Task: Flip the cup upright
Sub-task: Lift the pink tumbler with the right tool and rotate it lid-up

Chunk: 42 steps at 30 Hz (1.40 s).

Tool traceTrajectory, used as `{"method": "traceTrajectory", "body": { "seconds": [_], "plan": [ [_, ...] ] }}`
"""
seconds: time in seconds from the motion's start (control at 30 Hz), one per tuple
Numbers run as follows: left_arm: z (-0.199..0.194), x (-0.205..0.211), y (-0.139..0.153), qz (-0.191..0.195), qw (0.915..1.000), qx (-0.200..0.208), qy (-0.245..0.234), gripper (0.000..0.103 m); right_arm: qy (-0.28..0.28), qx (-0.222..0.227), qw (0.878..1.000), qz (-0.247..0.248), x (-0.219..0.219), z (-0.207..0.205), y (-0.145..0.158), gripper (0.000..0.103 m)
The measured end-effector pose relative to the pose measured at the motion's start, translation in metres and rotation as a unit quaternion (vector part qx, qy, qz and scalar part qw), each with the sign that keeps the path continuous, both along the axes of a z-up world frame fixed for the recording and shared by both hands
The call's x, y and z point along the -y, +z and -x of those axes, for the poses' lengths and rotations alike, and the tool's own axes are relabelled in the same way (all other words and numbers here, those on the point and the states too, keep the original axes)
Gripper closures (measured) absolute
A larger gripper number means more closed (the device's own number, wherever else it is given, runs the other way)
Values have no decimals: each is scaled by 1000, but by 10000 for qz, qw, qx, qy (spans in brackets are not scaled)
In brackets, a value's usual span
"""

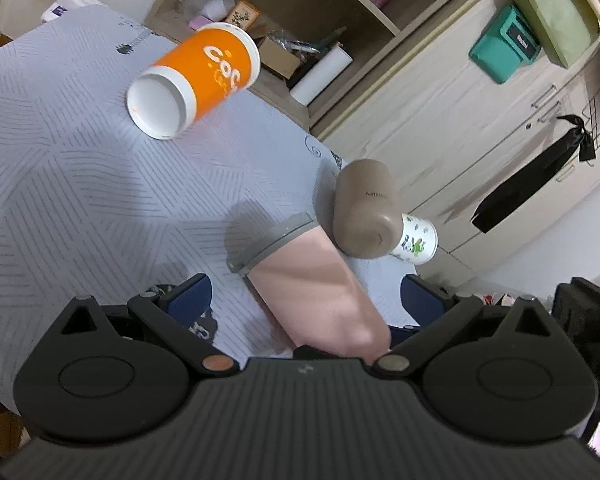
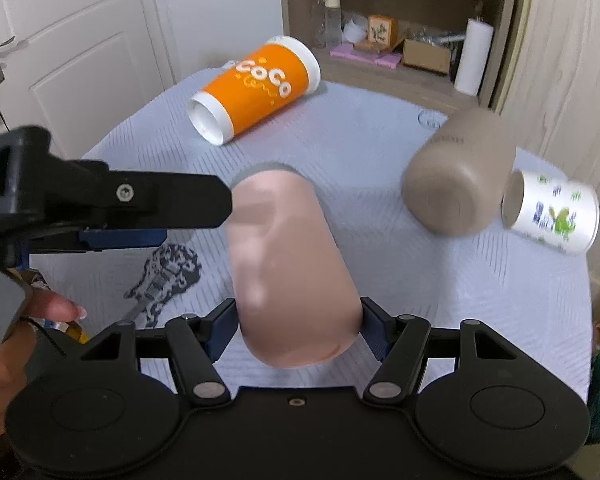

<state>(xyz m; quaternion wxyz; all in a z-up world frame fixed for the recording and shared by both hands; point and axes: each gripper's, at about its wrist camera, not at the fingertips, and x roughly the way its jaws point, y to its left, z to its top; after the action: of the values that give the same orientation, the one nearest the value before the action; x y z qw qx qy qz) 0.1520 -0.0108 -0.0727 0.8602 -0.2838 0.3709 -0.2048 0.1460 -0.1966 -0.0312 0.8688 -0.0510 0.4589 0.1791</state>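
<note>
The table (image 2: 380, 128) with its pale blue cloth lies under both grippers. The pink cup (image 2: 292, 264) lies on its side between the closed fingers of the right gripper (image 2: 296, 328), which grip its base. The left gripper (image 1: 306, 304) is open (the cup lies between its fingers). Beyond the jaws lie an orange cup (image 2: 256, 88), a brown cup (image 2: 456, 176) and a small white cup (image 2: 552, 212).

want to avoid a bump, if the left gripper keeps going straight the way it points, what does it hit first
Probably the pink cup, lying directly between its open fingers; the brown cup lies beyond. Depth is hard to judge.

Right tool (image 2: 296, 330) clamped on both sides of its load, left tool (image 1: 304, 304) spread wide
</note>
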Motion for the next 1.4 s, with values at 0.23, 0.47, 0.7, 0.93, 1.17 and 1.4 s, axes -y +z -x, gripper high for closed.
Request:
{"method": "traceTrajectory", "body": {
  "seconds": [0.23,0.47,0.7,0.93,1.17,1.4],
  "plan": [
    [-20,4,-10,382,9978,-474,-245,1,-110,-20,9983,-580,16,-5,-2,19],
    [-48,11,-12,817,9898,-971,-646,2,72,-113,9960,-886,31,-18,10,18],
    [-63,19,-30,1236,9778,-1604,-531,3,795,-684,9910,-832,31,-36,11,18],
    [-70,22,-36,1105,9794,-1615,-495,7,852,-810,9902,-755,32,-50,12,19],
    [-72,23,-40,894,9834,-1500,-483,40,663,-1046,9878,-941,36,-60,8,30],
    [-56,28,-29,504,9925,-883,-676,40,561,-980,9888,-973,36,-50,8,35]
  ]
}}
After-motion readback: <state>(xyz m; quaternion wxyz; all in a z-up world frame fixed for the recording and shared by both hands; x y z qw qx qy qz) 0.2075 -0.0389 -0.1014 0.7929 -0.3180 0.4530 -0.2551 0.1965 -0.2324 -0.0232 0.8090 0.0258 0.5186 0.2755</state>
